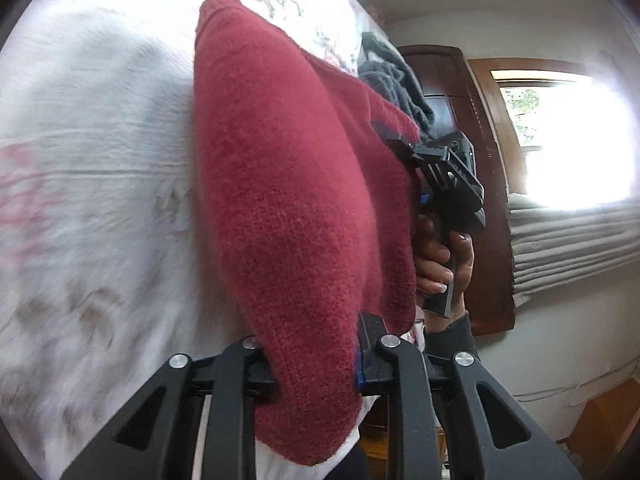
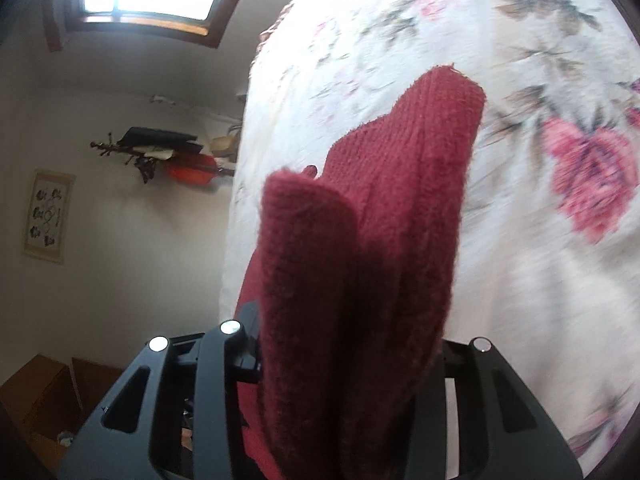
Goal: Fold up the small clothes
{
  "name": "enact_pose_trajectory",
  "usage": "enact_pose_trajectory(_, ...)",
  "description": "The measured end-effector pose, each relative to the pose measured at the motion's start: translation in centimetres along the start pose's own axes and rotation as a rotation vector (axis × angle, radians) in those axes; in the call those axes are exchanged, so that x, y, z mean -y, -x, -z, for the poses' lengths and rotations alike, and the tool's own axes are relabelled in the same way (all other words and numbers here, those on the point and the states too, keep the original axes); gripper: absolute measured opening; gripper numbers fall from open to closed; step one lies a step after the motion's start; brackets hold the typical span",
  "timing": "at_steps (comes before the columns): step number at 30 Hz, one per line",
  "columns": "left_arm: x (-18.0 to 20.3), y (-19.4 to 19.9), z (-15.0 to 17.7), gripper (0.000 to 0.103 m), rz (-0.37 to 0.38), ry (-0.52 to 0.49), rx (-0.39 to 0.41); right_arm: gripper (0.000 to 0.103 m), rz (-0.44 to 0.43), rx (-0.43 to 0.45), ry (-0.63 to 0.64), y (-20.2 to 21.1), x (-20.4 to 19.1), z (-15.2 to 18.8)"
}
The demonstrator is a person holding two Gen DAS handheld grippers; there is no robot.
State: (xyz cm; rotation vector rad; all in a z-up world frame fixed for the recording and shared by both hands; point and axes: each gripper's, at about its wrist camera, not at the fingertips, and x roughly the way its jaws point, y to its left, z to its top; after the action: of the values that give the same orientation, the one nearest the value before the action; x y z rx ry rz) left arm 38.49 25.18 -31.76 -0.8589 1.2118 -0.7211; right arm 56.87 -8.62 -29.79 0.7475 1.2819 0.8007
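Red knit sweater (image 1: 288,184) mid-frame, hanging over the floral bed (image 1: 92,152).
Soft and floppy; left claw (image 1: 316,364) and right claw (image 2: 348,344) both pinching its edges, best hold.

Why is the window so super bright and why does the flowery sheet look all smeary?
In the left wrist view the window glares to pure white, washing out the wall beside it, and the floral sheet is streaked by motion blur; in the right wrist view the sheet smears too, while the red sweater stays fairly sharp; both fisheye pictures bend straight edges and darken at the corners.
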Motion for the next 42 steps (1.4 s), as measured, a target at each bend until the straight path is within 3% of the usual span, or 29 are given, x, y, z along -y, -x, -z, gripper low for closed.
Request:
enact_pose_trajectory(7, -3.3, 6.6, 6.1, 0.022, -0.045, 0.031, 0.052, 0.037, -0.078, -0.080, 0.012, -5.8, -2.5, 5.6)
enact_pose_trajectory(12, -9.4, 7.8, 11.0, 0.023, -0.092, 0.135, 0.053, 0.037, -0.073, -0.177, -0.005, -11.5, -1.1, 9.9)
enact_pose_trajectory(15, -13.4, 6.4, 12.5, 0.037, -0.131, 0.236, 0.041, 0.047, -0.002, -0.205, -0.034, -13.5, 1.8, 11.2)
enact_pose_trajectory(16, -14.0, 6.1, 12.7, 0.048, -0.122, 0.257, 0.045, 0.049, -0.008, -0.199, -0.064, -13.3, 2.6, 11.0)
enact_pose_trajectory(17, -14.3, 6.0, 12.8, 0.049, -0.110, 0.270, 0.053, 0.051, -0.010, -0.195, -0.081, -12.8, 2.9, 10.7)
enact_pose_trajectory(19, -13.5, 6.8, 12.8, 0.055, -0.156, 0.257, 0.077, 0.066, 0.047, -0.145, -0.081, -10.2, 2.5, 10.4)
enact_pose_trajectory(21, -11.2, 9.3, 13.1, 0.062, -0.315, 0.190, 0.167, 0.067, 0.108, -0.063, -0.045, -6.6, 1.7, 10.5)
enact_pose_trajectory(23, -8.4, 11.4, 13.8, 0.062, -0.386, 0.091, 0.263, 0.063, 0.151, 0.016, 0.006, -3.1, 0.5, 11.1)
enact_pose_trajectory(24, -7.3, 11.9, 14.2, 0.062, -0.371, 0.056, 0.284, 0.060, 0.151, 0.031, 0.038, -2.1, -0.4, 11.6)
enact_pose_trajectory(26, -5.7, 11.7, 14.9, 0.060, -0.271, 0.010, 0.293, 0.058, 0.155, 0.025, 0.077, -2.3, -1.6, 12.7)
enact_pose_trajectory(28, -5.0, 9.6, 15.2, 0.060, -0.183, -0.018, 0.237, 0.054, 0.156, -0.008, 0.092, -3.9, -1.9, 12.9)
enact_pose_trajectory(30, -5.2, 6.6, 15.7, 0.057, -0.178, -0.018, 0.153, 0.018, 0.174, -0.042, 0.099, -6.4, -2.2, 13.2)
enact_pose_trajectory(31, -5.8, 5.5, 15.7, 0.056, -0.193, -0.007, 0.121, 0.008, 0.204, -0.031, 0.122, -7.0, -2.5, 13.2)
enact_pose_trajectory(34, -8.4, 2.9, 16.2, 0.051, -0.235, 0.045, 0.060, 0.008, 0.218, 0.046, 0.186, -6.9, -3.8, 13.1)
enact_pose_trajectory(37, -7.4, 3.8, 16.3, 0.049, -0.208, 0.061, 0.052, 0.012, 0.304, 0.022, 0.139, -9.3, -1.6, 12.8)
enact_pose_trajectory(39, -4.9, 6.1, 14.9, 0.050, -0.183, -0.011, 0.098, 0.014, 0.309, 0.019, 0.153, -9.1, -1.5, 12.9)
enact_pose_trajectory(40, -4.3, 6.9, 14.1, 0.051, -0.182, -0.031, 0.117, 0.020, 0.300, 0.044, 0.158, -8.2, -2.1, 13.0)
enact_pose_trajectory(42, -3.5, 8.6, 10.6, 0.054, -0.184, -0.067, 0.182, 0.020, 0.300, 0.114, 0.183, -6.1, -3.3, 13.3)
